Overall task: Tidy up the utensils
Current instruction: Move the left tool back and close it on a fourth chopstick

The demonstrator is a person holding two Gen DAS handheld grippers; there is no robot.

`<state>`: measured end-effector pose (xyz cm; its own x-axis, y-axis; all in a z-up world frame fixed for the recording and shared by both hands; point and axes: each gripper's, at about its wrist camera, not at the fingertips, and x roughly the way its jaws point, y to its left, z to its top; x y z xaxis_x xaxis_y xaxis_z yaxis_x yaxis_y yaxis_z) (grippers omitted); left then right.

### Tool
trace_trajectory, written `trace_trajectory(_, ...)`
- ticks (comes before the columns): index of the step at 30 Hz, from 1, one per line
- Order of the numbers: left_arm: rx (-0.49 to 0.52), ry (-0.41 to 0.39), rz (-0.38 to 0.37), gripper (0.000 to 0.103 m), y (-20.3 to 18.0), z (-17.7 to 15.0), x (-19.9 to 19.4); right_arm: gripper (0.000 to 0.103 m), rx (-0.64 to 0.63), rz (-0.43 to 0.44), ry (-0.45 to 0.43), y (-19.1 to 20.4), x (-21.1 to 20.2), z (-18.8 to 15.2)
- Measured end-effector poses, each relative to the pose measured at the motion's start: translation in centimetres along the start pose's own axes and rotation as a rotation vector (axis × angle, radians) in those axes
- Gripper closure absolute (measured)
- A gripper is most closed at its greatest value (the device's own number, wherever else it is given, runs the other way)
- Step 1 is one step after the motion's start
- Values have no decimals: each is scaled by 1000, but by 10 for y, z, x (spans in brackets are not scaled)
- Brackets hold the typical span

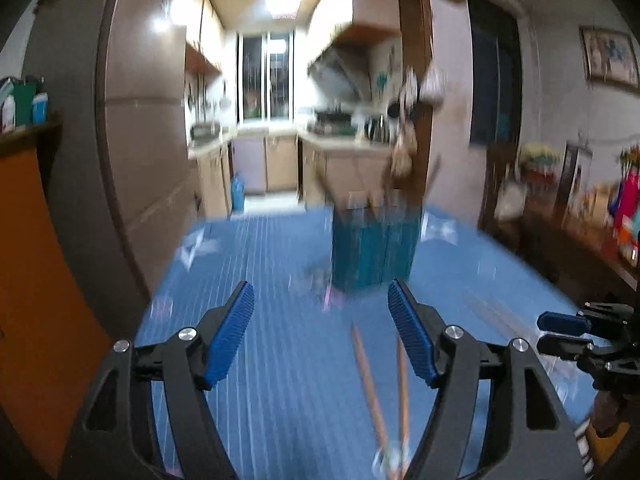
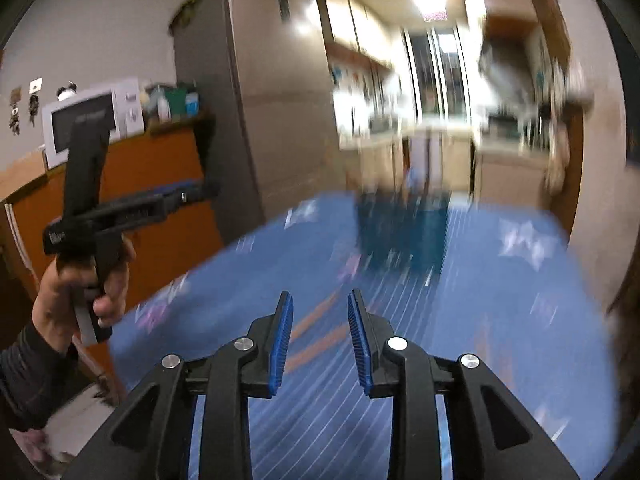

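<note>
Both views are blurred by motion. A teal utensil holder (image 1: 374, 252) with brown handles sticking out stands near the far side of a table with a blue striped cloth (image 1: 260, 340); it also shows in the right wrist view (image 2: 404, 236). Two wooden chopsticks (image 1: 384, 384) lie on the cloth below my left gripper (image 1: 322, 336), which is open and empty. My right gripper (image 2: 320, 336) is open and empty above the cloth, with the chopsticks (image 2: 316, 332) as orange streaks beneath it. The right gripper shows at the right edge of the left wrist view (image 1: 560, 332).
A grey fridge (image 1: 132, 140) stands left of the table beside an orange cabinet (image 2: 160, 200) with a white microwave (image 2: 92, 120). A kitchen lies behind the table. A dark sideboard with clutter (image 1: 580, 220) runs along the right. A small pink item (image 1: 334, 300) lies near the holder.
</note>
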<state>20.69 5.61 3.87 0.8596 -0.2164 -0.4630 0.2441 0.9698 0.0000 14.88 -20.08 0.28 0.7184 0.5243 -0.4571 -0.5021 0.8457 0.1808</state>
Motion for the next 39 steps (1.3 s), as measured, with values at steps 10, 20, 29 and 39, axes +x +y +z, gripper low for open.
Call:
trace_trajectory(10, -125, 88, -8, 37, 32, -55, 0, 73, -13, 51, 151, 84, 53, -61)
trace_trajectory(20, -132, 86, -36, 37, 34, -71, -1, 73, -12, -51, 215, 94, 88, -67)
trace_trajectory(29, -143, 78, -58, 37, 37, -76, -1, 74, -27, -90, 233, 93, 101, -67)
trace_trajectory(39, -135, 113, -72, 37, 31, -92, 3, 75, -10, -151, 214, 74, 88, -70)
